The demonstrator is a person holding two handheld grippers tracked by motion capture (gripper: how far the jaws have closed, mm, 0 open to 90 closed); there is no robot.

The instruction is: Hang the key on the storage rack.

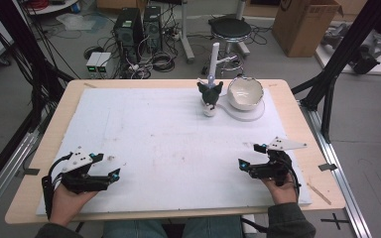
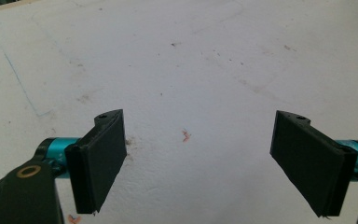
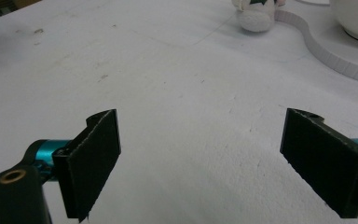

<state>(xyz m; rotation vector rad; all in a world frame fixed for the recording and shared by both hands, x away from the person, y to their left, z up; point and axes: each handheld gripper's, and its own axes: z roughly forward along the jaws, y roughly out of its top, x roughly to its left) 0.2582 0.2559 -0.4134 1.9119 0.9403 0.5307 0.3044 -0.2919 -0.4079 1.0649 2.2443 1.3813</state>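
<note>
A small dark plush toy [image 1: 210, 94] with a white base stands at the far middle of the white foam board [image 1: 144, 139]; its base [image 3: 257, 16] appears at the top of the right gripper view. Beside it a white bowl [image 1: 245, 92] sits on a white stand [image 1: 245, 113] with a tall post. My left gripper [image 1: 106, 165] rests near the front left, open, nothing between its pads [image 2: 103, 158]. My right gripper [image 1: 251, 155] rests near the front right, open and empty, pads [image 3: 93, 161] wide apart.
The wooden table edge [image 1: 178, 214] runs along the front. Beyond the table stand computer towers [image 1: 138, 29], a stool [image 1: 231, 29], a cardboard box [image 1: 305, 22] and loose cables. A black frame post [image 1: 330, 96] rises at the right.
</note>
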